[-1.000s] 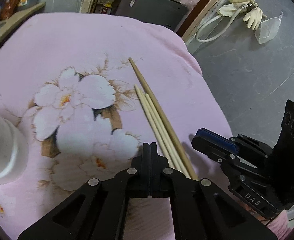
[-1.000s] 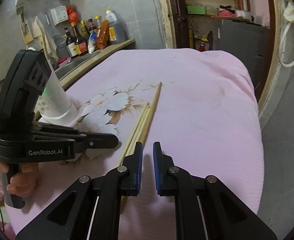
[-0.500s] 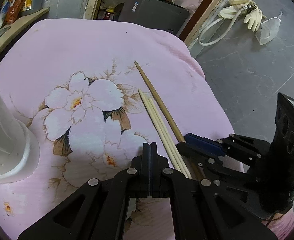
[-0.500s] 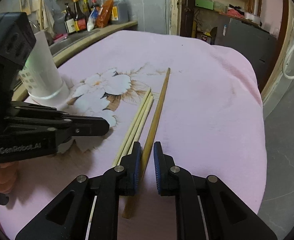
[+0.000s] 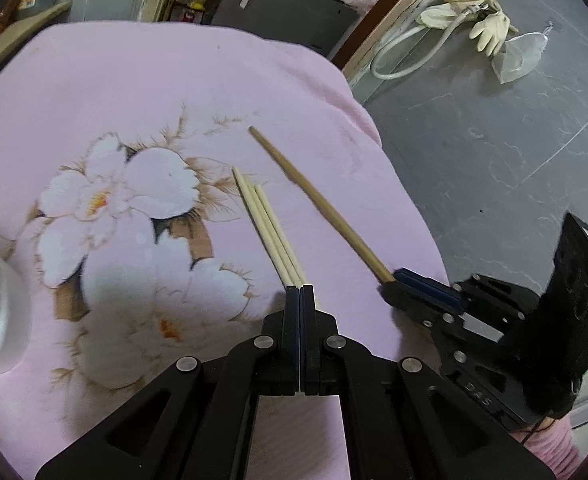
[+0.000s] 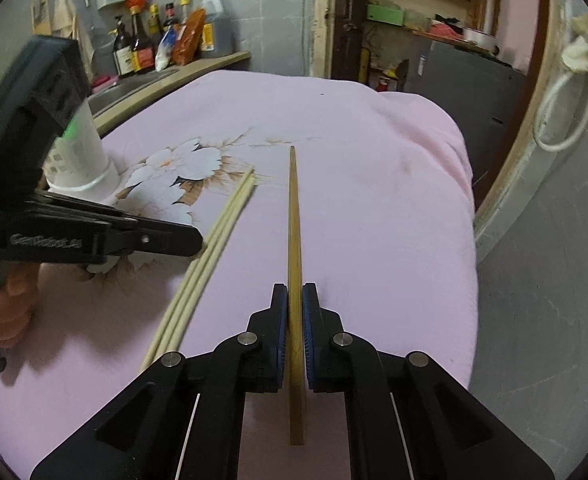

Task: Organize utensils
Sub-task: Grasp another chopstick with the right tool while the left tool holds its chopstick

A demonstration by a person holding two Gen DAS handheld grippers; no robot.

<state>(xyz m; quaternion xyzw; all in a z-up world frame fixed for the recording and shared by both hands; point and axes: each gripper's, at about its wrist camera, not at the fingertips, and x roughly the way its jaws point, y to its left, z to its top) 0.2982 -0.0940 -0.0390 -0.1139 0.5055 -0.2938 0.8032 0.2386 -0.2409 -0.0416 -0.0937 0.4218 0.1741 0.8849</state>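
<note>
A darker wooden chopstick (image 6: 294,216) lies between the blue pads of my right gripper (image 6: 295,300), which is shut on its thick end; it also shows in the left wrist view (image 5: 318,204). Three pale chopsticks (image 6: 210,248) lie side by side on the pink flowered cloth (image 6: 374,208), left of the dark one; in the left wrist view (image 5: 270,236) they run under my left gripper (image 5: 300,292), which is shut and empty above them. A white utensil holder (image 6: 82,160) stands at the left.
The cloth-covered table drops off to a grey floor (image 5: 494,140) on the right. Sauce bottles (image 6: 166,40) stand on a counter behind. A hose and gloves (image 5: 474,24) lie on the floor.
My right gripper has closed on the dark chopstick and pulled it to the right, away from the three pale ones. The left gripper has stayed shut over the pale chopsticks.
</note>
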